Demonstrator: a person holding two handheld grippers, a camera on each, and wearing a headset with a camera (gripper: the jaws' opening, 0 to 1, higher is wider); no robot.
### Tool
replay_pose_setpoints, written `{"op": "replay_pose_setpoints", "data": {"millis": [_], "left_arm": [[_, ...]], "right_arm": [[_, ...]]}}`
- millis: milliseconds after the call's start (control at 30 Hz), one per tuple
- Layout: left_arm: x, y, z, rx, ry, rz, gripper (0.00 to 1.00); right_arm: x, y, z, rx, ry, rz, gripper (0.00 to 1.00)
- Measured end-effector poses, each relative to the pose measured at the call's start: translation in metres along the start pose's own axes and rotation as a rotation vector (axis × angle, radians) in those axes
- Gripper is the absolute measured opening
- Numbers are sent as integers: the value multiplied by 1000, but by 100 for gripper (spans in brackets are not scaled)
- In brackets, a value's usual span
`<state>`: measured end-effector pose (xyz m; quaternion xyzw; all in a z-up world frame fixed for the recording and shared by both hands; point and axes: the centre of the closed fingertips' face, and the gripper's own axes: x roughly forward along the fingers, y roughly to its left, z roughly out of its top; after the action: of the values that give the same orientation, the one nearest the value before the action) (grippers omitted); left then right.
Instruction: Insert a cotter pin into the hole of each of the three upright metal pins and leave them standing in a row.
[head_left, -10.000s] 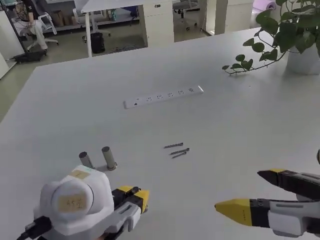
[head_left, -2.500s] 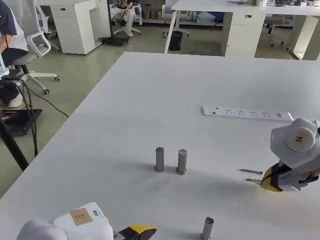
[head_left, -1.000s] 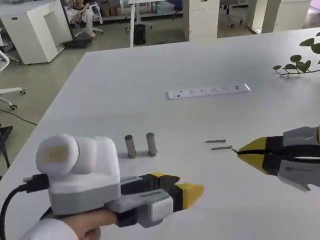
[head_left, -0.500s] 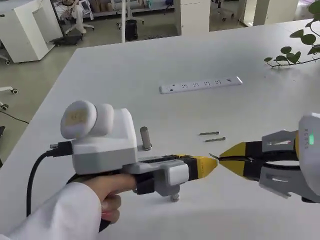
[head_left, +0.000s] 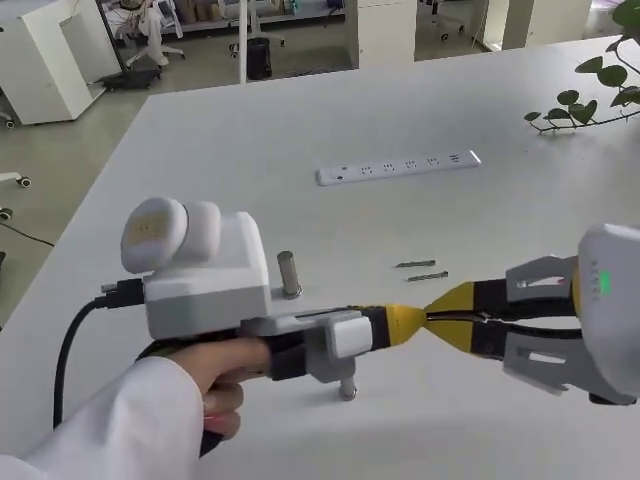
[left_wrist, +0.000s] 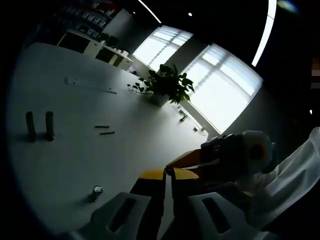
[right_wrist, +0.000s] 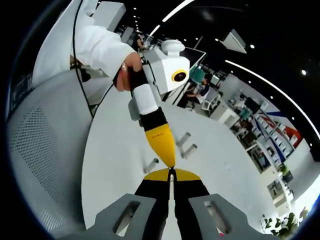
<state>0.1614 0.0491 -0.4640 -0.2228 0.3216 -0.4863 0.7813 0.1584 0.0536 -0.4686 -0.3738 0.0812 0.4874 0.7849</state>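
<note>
My left gripper and right gripper meet tip to tip above the white table, both with jaws together. The right gripper grips a thin cotter pin whose tip is covered by the left gripper's yellow fingers. In the left gripper view my left gripper touches the right one's fingertips. One upright metal pin stands behind the left gripper, another below it. Three upright pins stand on the table. Two cotter pins lie flat.
A white power strip lies across the far side of the table. A potted plant trails over the far right corner. Beyond the table's left edge are the floor, office chairs and desks.
The two grippers have closed the small gap between their tips. The cotter pin's end, visible at the right gripper's tip before, is now covered by the left tips.
</note>
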Motion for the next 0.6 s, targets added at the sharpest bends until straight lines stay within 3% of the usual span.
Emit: {"op": "replay_pose_setpoints", "data": {"millis": [233,367,500,600], "left_arm": [[-1,-1,-1,-16,13,-24,2],[-1,1,-3,0,26,-18,2],[-1,3,-4,-44,24,-13,1],[-1,3,-3,-32,18,-12,0]], "right_arm": [[-1,2,2,-22,2,6,0],[0,3,0,-39,12,10,0],[0,4,1,-44,13,11,0],[0,3,1,-37,10,13,0]]}}
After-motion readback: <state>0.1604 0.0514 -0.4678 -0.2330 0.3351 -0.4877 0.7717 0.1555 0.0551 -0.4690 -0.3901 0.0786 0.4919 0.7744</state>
